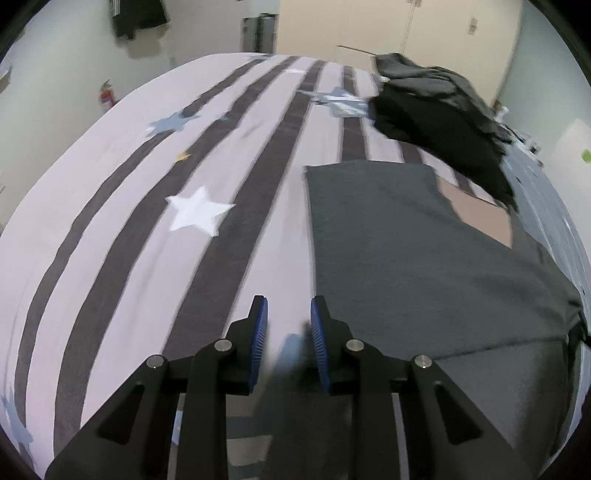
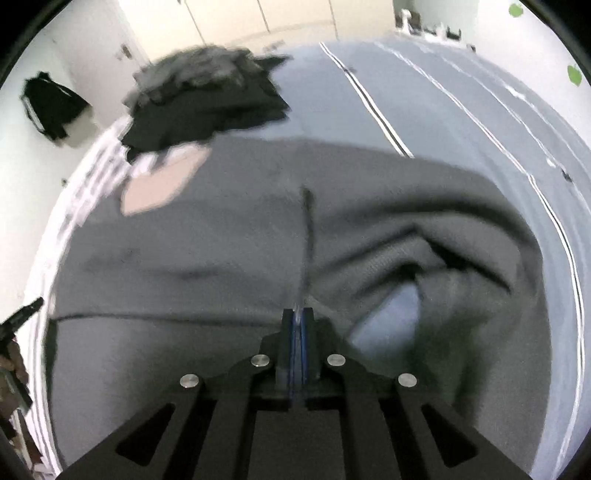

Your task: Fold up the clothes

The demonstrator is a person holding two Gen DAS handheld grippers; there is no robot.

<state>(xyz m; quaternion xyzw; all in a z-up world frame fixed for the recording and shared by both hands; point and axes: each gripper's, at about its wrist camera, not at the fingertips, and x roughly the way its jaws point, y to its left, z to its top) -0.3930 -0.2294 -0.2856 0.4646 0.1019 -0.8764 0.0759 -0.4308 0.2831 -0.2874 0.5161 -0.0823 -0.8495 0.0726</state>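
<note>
A grey garment (image 1: 406, 236) lies spread on the striped bed cover (image 1: 122, 206); a pink patch (image 1: 480, 210) shows at its far edge. My left gripper (image 1: 286, 314) is open and empty, hovering over the cover just left of the garment's left edge. In the right wrist view the grey garment (image 2: 221, 251) fills the middle, with a raised ridge of cloth running away from my right gripper (image 2: 298, 314). That gripper is shut on a pinch of the grey garment. The cloth bunches into folds at the right (image 2: 443, 280).
A pile of dark clothes (image 1: 436, 110) sits at the far side of the bed, also in the right wrist view (image 2: 207, 99). A blue-grey sheet (image 2: 461, 122) covers the bed's right part. A dark garment (image 2: 51, 107) hangs on the wall. Cupboard doors (image 1: 388, 26) stand behind.
</note>
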